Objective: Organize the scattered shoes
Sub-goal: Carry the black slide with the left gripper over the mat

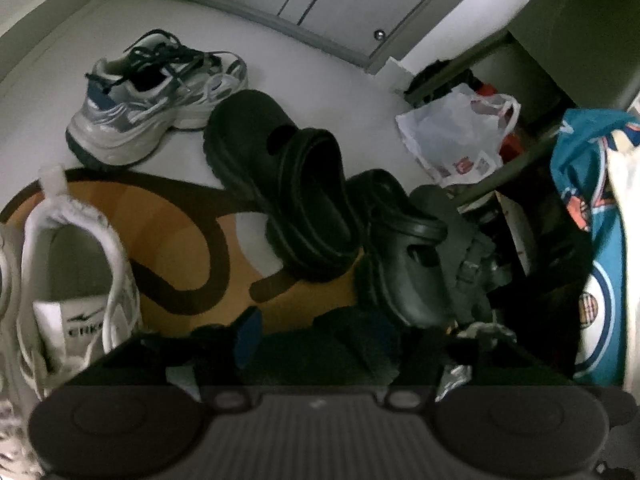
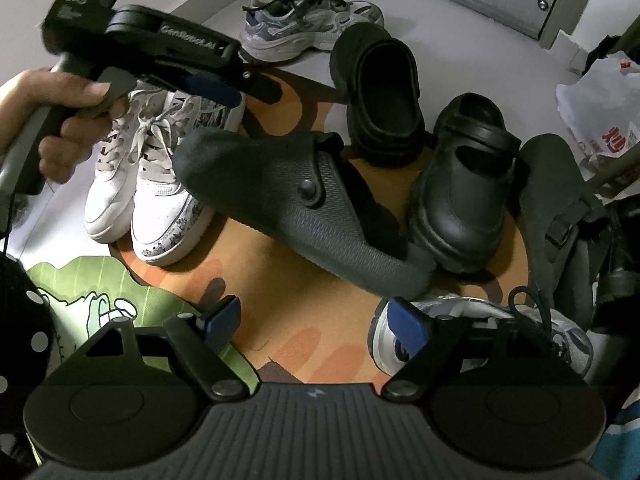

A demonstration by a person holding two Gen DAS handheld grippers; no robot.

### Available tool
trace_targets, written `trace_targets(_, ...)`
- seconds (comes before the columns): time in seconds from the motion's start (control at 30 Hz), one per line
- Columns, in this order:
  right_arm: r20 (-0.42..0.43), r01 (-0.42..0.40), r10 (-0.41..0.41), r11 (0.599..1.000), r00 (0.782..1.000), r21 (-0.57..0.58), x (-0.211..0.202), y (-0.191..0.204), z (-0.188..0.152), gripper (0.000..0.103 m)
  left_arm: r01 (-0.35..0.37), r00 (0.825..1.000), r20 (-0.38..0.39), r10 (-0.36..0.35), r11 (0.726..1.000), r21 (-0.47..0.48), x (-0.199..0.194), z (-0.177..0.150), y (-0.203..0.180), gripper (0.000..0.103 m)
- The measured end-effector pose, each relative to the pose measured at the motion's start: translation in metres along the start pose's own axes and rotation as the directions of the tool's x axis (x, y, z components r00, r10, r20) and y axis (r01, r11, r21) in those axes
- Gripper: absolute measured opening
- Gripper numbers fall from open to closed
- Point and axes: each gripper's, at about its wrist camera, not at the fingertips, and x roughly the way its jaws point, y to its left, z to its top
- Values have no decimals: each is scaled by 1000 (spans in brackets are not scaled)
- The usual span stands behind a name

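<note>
Shoes scattered over an orange rug point(image 2: 260, 280) on the floor, both tongs free of them.

Grey clog point(image 2: 304, 208) tipped on its side mid-rug, between a white sneaker pair point(image 2: 156, 184) standing side by side and two black clogs point(image 2: 380, 92) point(image 2: 464, 188). Grey-blue sneaker point(image 2: 308, 20) farther off on bare floor; its match point(image 2: 480, 332) just beside the right tongs point(image 2: 316, 320), spread wide over bare rug, gripping nothing. Left tongs point(image 2: 236, 86), carried in a hand point(image 2: 52, 120) above the white pair, parted and empty too. Plastic bag point(image 2: 600, 100) off to the right.
</note>
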Motion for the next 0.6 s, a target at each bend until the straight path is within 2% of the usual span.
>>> trace_targets(0.1, -8, -4, 4, 1000, 1000, 3, 2, 0, 0, 85, 2, 999, -41, -1, 1000, 31, 16, 7, -8, 66)
trace_targets(0.37, -15, -9, 9, 1000, 1000, 9, 5, 1, -1, 85, -50, 987, -146, 67, 992, 118, 68, 22, -27, 71)
trace_targets(0.47, -20, -13, 13, 1000, 1000, 18, 6, 0, -3, 85, -76, 982, -160, 98, 987, 138, 80, 26, -33, 71)
trace_targets(0.6, -24, -10, 11, 1000, 1000, 23, 7, -2, -4, 85, -69, 967, -229, 110, 982, 177, 97, 19, -38, 67)
